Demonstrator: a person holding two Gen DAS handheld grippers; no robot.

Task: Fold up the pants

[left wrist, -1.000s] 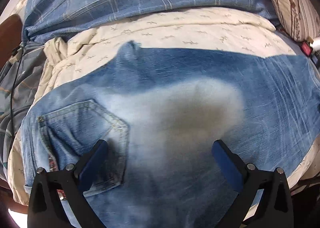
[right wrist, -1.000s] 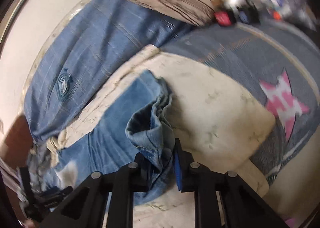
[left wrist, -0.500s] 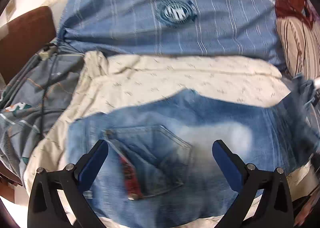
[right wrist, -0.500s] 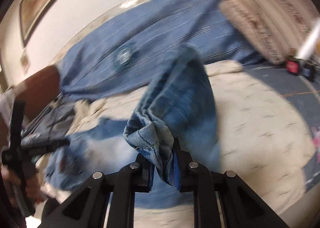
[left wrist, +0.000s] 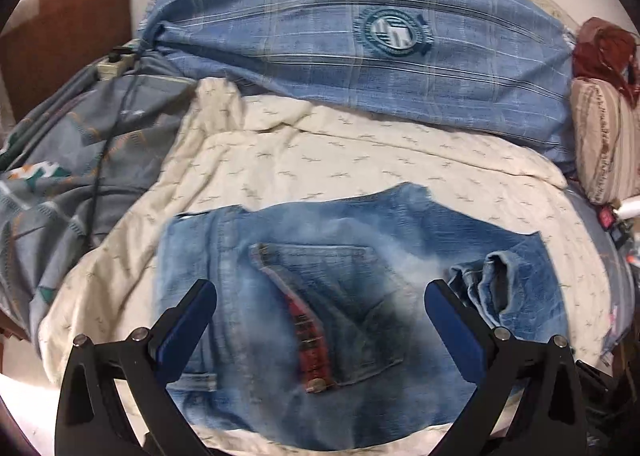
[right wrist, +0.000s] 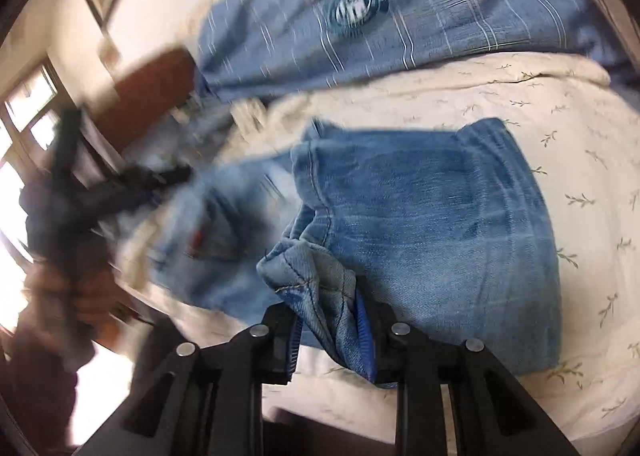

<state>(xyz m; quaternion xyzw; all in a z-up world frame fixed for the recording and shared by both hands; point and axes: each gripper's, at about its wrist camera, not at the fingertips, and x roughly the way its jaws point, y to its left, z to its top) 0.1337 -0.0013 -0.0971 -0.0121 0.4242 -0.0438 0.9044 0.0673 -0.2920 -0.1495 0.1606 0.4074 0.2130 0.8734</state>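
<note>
Lying across a cream sheet (left wrist: 360,152), the jeans (left wrist: 320,256) run left to right beyond the left gripper (left wrist: 320,320), whose fingers spread wide above the back pocket (left wrist: 320,284). The rolled hems (left wrist: 492,280) sit just past its right finger. The right gripper (right wrist: 332,332) pinches those hems, the doubled leg stretching ahead of it. Farther out lie a blue plaid blanket (left wrist: 320,28), a grey quilt (left wrist: 80,160) and a striped pillow (left wrist: 604,140).

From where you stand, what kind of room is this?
Most likely a bedroom: the jeans lie on a cream bedspread, with a blue checked pillow behind and a wooden headboard at the side.
</note>
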